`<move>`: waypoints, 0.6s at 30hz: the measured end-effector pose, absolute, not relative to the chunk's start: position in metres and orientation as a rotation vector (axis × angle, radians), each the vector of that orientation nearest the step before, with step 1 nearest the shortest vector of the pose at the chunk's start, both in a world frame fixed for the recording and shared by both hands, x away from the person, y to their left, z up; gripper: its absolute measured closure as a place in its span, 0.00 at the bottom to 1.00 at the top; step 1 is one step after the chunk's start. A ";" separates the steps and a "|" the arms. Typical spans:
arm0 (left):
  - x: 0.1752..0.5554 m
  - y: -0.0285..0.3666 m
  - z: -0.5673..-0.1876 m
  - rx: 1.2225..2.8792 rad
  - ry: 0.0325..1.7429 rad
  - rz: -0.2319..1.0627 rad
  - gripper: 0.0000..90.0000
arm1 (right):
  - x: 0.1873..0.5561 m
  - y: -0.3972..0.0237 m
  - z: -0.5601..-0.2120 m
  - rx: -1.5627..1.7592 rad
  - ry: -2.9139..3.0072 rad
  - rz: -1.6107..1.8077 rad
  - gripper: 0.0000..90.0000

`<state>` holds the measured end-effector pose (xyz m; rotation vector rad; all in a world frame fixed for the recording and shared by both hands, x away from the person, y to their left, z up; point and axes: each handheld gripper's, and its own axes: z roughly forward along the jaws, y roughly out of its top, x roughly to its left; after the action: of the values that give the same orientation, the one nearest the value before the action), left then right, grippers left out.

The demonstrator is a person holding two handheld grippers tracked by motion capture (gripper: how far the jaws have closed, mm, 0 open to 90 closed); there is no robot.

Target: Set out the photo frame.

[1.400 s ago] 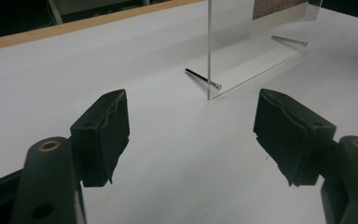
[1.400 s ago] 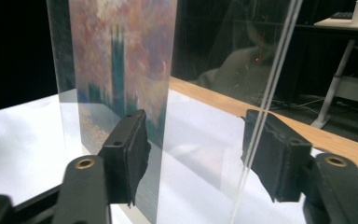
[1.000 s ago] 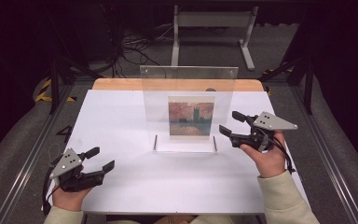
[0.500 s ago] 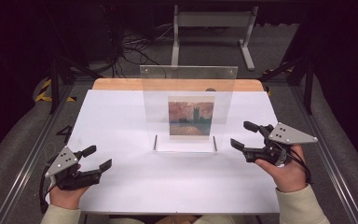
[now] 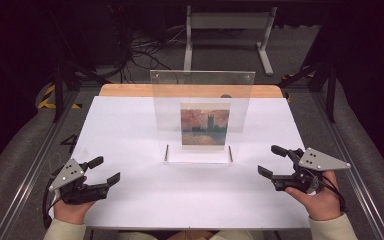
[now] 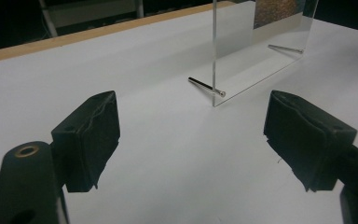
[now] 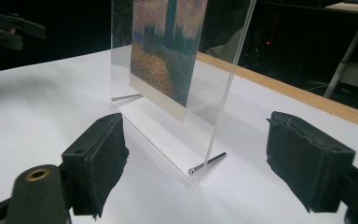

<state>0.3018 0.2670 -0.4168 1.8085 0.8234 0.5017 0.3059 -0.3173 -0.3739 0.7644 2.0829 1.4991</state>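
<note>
A clear acrylic picture frame (image 5: 202, 117) stands upright mid-table on two metal pins, with a painted print (image 5: 205, 125) inside it. My left gripper (image 5: 107, 170) rests near the front left corner, well apart from the frame. Its jaws have just been opening and stand open with nothing between them. My right gripper (image 5: 268, 160) sits at the front right, a short way from the frame's right edge. Its jaws have also just been opening, and they hold nothing. In the left gripper view the frame (image 6: 256, 51) stands beyond the open gripper (image 6: 191, 140). In the right gripper view the frame's (image 7: 177, 70) edge is close ahead.
The white table top (image 5: 130, 130) has a wooden strip (image 5: 130, 90) along its far edge. A white metal stand (image 5: 227, 30) and loose cables (image 5: 145, 50) are on the floor behind. Metal rails run along both sides of the table.
My right gripper has moved right and toward the front edge, away from the frame. Both pairs of jaws have spread wider. The left hand has stayed where it was.
</note>
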 end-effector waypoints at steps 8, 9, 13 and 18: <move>0.305 0.268 -0.424 1.815 0.822 0.487 0.19 | 0.309 -0.325 -0.402 0.813 2.102 1.498 0.22; 0.306 0.268 -0.425 1.818 0.818 0.485 0.19 | 0.310 -0.326 -0.405 0.818 2.104 1.500 0.22; 0.308 0.268 -0.430 1.834 0.825 0.476 0.19 | 0.312 -0.326 -0.419 0.835 2.128 1.477 0.22; 0.311 0.268 -0.435 1.840 0.839 0.469 0.19 | 0.318 -0.325 -0.437 0.866 2.160 1.427 0.22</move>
<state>0.3105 0.2675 -0.4346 1.8396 0.8385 0.4688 0.3180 -0.3251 -0.4369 0.8660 2.1599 1.4272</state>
